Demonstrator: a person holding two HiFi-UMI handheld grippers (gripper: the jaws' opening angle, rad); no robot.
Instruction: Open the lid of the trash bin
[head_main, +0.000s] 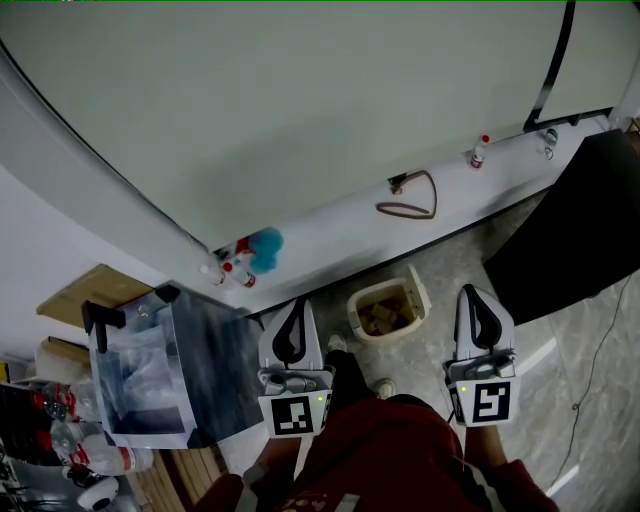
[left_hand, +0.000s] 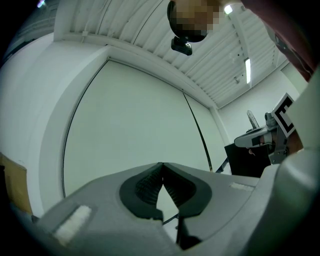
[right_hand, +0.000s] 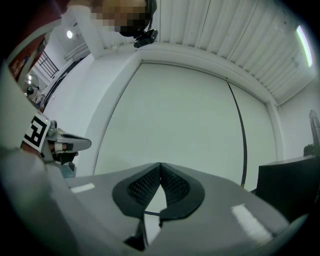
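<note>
A small cream trash bin (head_main: 384, 310) stands on the grey floor by the wall, below and between my two grippers. Its top shows brownish contents, and a cream flap stands up along its right side. My left gripper (head_main: 296, 304) is held up left of the bin, shut and empty. My right gripper (head_main: 471, 293) is up on the bin's right, also shut and empty. Both gripper views face a pale wall, with the left gripper (left_hand: 161, 165) and right gripper (right_hand: 160, 165) tips pressed together. The bin is hidden in both gripper views.
A white ledge (head_main: 330, 232) runs along the wall with a cable loop (head_main: 410, 198), a small bottle (head_main: 481, 152) and spray bottles beside a blue duster (head_main: 252, 255). A black cabinet (head_main: 570, 225) stands right. A clear plastic crate (head_main: 150, 370) and bottles sit left.
</note>
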